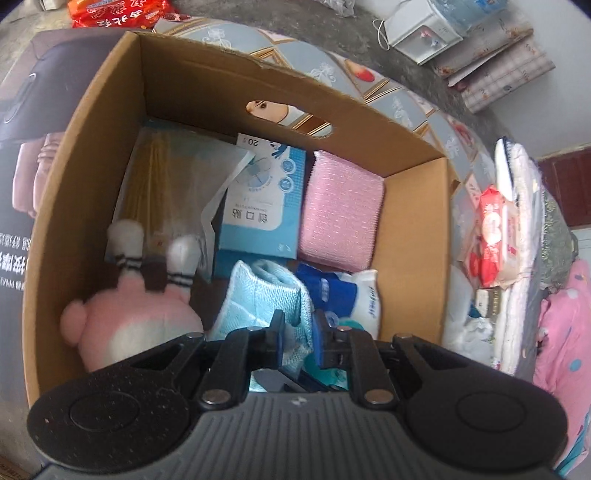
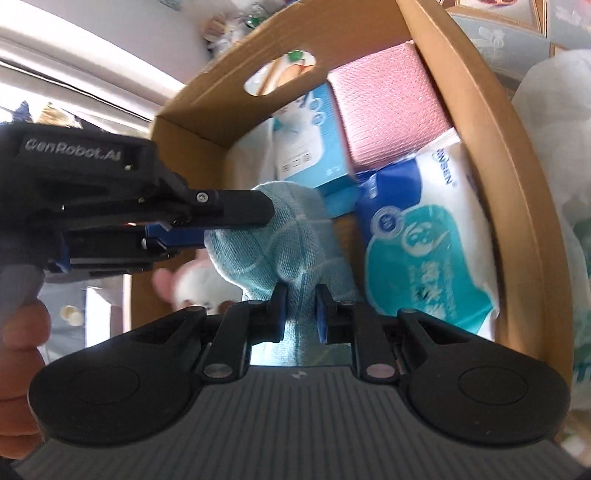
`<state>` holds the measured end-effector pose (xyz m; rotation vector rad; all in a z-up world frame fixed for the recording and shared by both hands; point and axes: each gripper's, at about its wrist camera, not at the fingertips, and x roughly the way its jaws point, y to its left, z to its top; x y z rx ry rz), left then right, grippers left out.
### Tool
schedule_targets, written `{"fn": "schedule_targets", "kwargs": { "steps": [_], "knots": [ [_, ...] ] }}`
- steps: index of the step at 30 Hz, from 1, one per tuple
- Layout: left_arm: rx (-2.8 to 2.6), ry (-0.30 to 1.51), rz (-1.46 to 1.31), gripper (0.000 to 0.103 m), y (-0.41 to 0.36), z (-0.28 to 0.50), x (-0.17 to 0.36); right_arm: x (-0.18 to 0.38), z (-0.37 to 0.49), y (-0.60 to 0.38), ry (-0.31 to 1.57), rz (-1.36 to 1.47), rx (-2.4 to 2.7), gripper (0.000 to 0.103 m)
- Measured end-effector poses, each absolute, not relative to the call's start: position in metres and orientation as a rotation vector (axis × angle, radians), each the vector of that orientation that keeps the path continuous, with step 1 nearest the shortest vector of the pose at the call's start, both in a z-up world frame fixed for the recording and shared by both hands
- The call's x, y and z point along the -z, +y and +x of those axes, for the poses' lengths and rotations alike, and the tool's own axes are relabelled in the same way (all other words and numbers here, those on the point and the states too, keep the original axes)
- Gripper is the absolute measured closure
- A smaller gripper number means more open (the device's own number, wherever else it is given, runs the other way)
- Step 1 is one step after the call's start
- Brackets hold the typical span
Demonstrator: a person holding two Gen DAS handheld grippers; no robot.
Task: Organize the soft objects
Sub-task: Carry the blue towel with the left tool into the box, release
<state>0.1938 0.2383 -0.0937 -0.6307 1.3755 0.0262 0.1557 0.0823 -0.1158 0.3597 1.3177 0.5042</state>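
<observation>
A light blue knitted cloth (image 1: 258,299) hangs over the open cardboard box (image 1: 92,140). My left gripper (image 1: 298,332) is shut on one edge of the cloth. My right gripper (image 2: 301,308) is shut on the cloth's (image 2: 273,236) lower part, and the left gripper (image 2: 207,221) reaches in from the left onto the same cloth. In the box lie a pink plush toy (image 1: 122,325), a pink sponge cloth (image 1: 340,214), a blue plaster box (image 1: 262,206) and a wet-wipes pack (image 2: 424,240).
To the right of the box lie a red wipes pack (image 1: 495,236), folded white towels (image 1: 521,258) and pink spotted fabric (image 1: 565,332). A red snack bag (image 1: 118,13) lies behind the box on a patterned cloth. A hand shows at the left edge (image 2: 18,332).
</observation>
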Motion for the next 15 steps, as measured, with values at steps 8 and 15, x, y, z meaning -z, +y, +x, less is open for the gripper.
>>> {"fn": "schedule_targets", "kwargs": {
  "steps": [8, 15],
  "knots": [
    [-0.059, 1.328, -0.594, 0.062, 0.249, 0.202, 0.089, 0.124, 0.164, 0.086, 1.302, 0.239, -0.442, 0.087],
    [-0.061, 1.310, -0.610, 0.062, 0.261, 0.196, 0.082, 0.130, 0.164, 0.095, 1.290, 0.154, -0.450, 0.085]
  ]
}}
